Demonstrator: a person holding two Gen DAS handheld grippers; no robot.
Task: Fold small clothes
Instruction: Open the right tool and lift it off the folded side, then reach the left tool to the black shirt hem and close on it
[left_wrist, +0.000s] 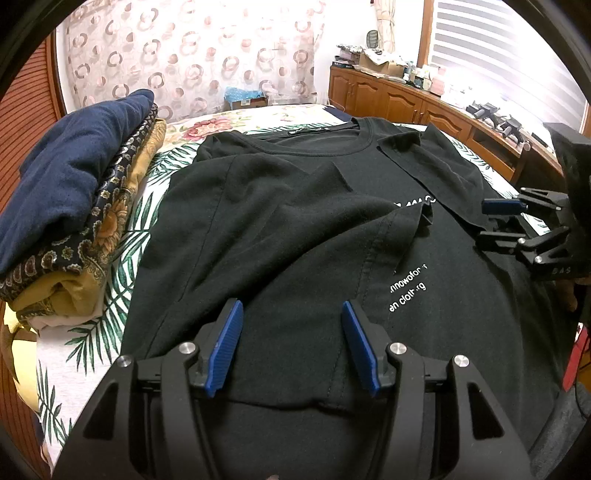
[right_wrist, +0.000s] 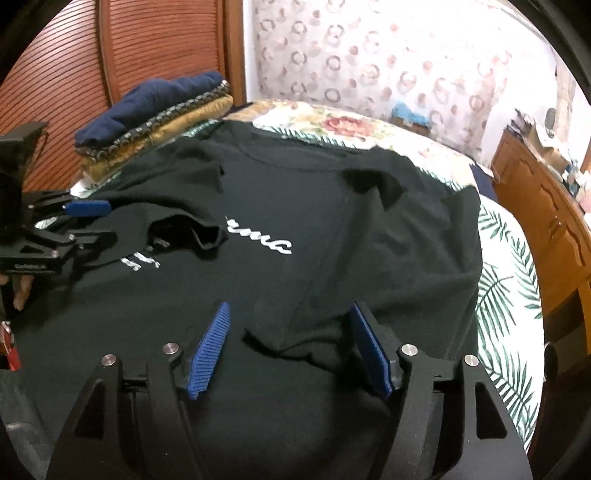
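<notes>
A black T-shirt (left_wrist: 280, 229) with white lettering lies spread on the bed, collar at the far end. Both side parts are folded in over its middle, with the sleeves lying on top. It also shows in the right wrist view (right_wrist: 332, 236). My left gripper (left_wrist: 291, 314) is open and empty, just above the shirt's near left part. It shows at the left of the right wrist view (right_wrist: 96, 221). My right gripper (right_wrist: 290, 314) is open and empty over the near right part, above a folded edge. It shows at the right of the left wrist view (left_wrist: 495, 221).
A stack of folded clothes (left_wrist: 74, 206), navy on top, sits on the bed left of the shirt. The bedsheet (left_wrist: 122, 280) has a leaf print. A wooden cabinet (left_wrist: 406, 99) with clutter runs along the right. A wooden slatted door (right_wrist: 74, 66) stands at the left.
</notes>
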